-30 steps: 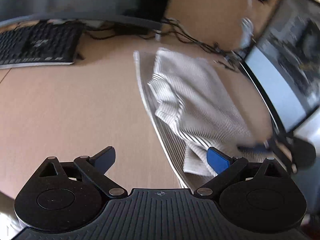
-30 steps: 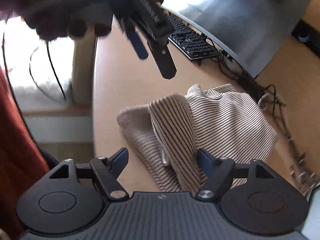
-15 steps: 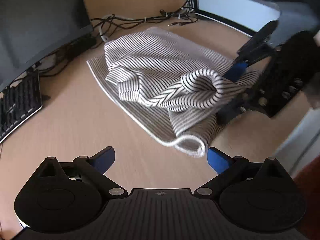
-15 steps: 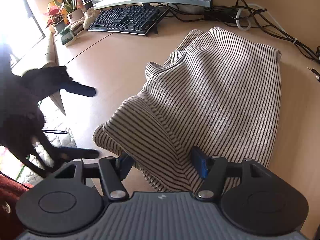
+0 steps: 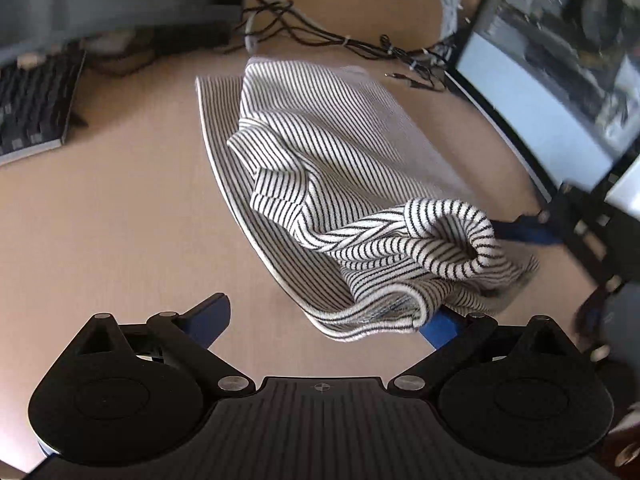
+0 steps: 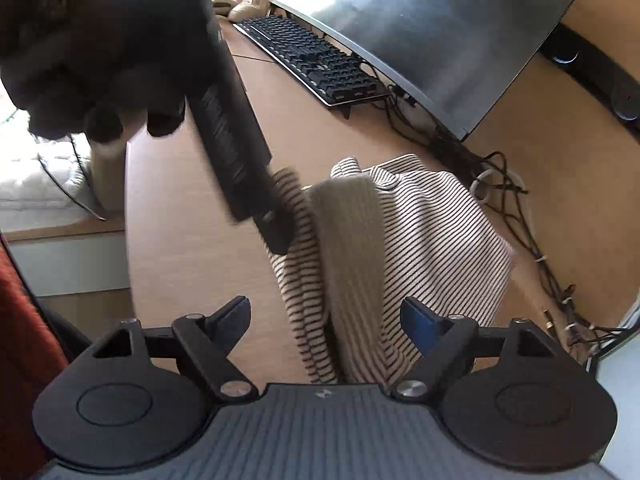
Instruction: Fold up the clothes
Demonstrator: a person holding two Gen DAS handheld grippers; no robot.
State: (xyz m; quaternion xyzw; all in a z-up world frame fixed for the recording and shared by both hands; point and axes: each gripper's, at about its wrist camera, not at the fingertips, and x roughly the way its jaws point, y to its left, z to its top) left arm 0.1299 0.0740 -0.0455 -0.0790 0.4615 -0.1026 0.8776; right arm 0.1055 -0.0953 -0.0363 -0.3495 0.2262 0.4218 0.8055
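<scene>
Left gripper: black two-finger tool with blue pads, seen tilted down over the light wooden desk. Fingers spread wide, nothing clamped. Right pad is partly covered by the drooping hem of the white knit garment with thin black stripes; left pad sits over bare desk. In the right wrist view the same tool is seen from outside, held from above by a dark, blurred hand, its tip at the garment's near-left edge.

Garment: bunched mid-desk, partly doubled over. A rolled cuff or sleeve end is raised at the right side; the lower layer's white-trimmed edge runs along the left.

Right gripper: fingers spread apart, released. A blurred fold of the striped fabric lies between the pads, with a gap on each side.

Edges and room: dark keyboard and curved monitor at far left, well apart from the fabric. Open desk is available left of the garment. Tangled dark cables lie just behind it. A second screen borders the right side, near the fabric.
</scene>
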